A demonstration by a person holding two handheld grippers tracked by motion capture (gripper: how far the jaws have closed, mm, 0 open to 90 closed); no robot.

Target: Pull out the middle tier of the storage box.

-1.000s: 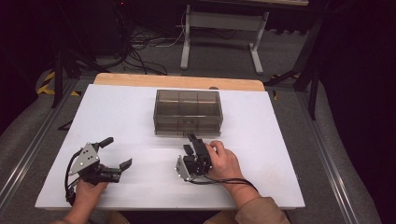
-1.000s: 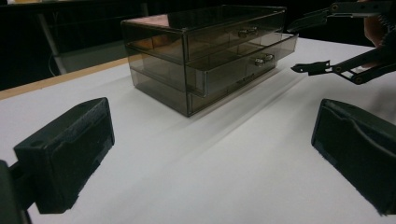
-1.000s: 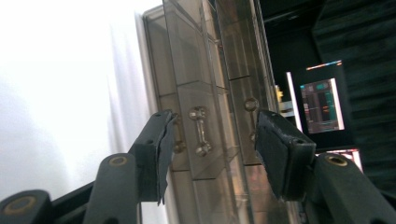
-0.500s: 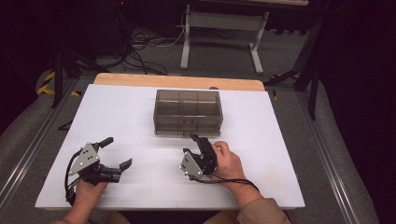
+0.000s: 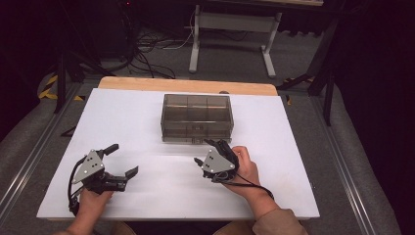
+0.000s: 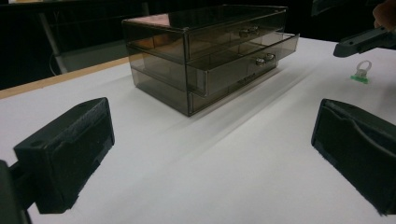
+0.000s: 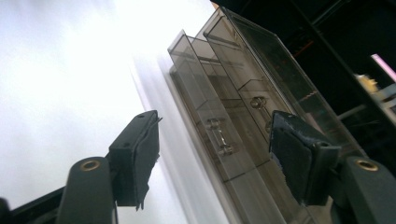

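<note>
A smoky see-through drawer box (image 5: 196, 117) stands at the middle back of the white table (image 5: 122, 117). In the left gripper view the box (image 6: 205, 51) has one drawer (image 6: 243, 65) pulled out a little. My right gripper (image 5: 206, 151) hovers just in front of the box, tilted. Its jaws have just been opening, and in the right gripper view the gripper (image 7: 212, 158) has nothing between them; ahead is the drawer's handle (image 7: 219, 135). My left gripper (image 5: 122, 159) rests open at the front left. A small green-and-white ring piece (image 6: 362, 72) lies on the table under the right gripper's jaw.
A wooden strip (image 5: 186, 85) edges the table's far side. Beyond it are cables and a white stand (image 5: 230, 29) on the floor. Metal rails (image 5: 29, 156) run along both sides of the table. White surface lies between the two grippers.
The right gripper has lifted and shifted a little to the right, and its jaws stand wider apart. The left gripper has stayed where it was.
</note>
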